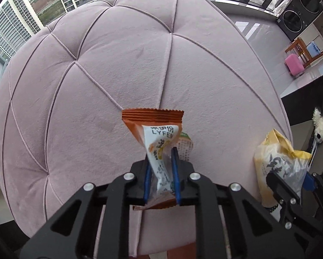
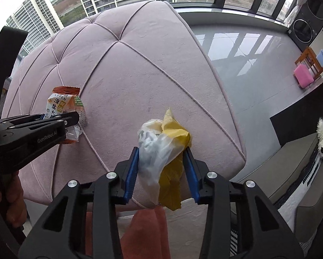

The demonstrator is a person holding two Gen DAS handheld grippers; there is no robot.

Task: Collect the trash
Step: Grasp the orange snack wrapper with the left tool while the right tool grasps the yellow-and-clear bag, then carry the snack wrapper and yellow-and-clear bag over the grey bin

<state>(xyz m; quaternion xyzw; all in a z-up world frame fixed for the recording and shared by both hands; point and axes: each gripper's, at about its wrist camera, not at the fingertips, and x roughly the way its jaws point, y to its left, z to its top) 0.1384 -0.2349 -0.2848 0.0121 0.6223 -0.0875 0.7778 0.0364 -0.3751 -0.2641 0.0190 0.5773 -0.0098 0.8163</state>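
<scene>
Pink tufted velvet fills the left wrist view: a quilted ottoman (image 1: 122,69) under the left gripper (image 1: 161,172), whose blue pads pinch an orange-and-white snack wrapper (image 1: 159,142) over the ottoman's near edge. A second small wrapper (image 1: 185,144) lies on the ottoman just behind it. Toward the ottoman's right edge, the right gripper (image 1: 290,181) clamps a yellow-and-clear plastic bag (image 1: 278,159). In the right wrist view, the right gripper (image 2: 162,170) squeezes that crumpled bag (image 2: 161,151) between narrow-set pads above the ottoman's (image 2: 140,75) near corner, over a salmon-coloured cloth (image 2: 146,233). At the ottoman's left side, the left gripper (image 2: 60,118) holds the orange wrapper (image 2: 62,101), a hand (image 2: 8,194) below it.
</scene>
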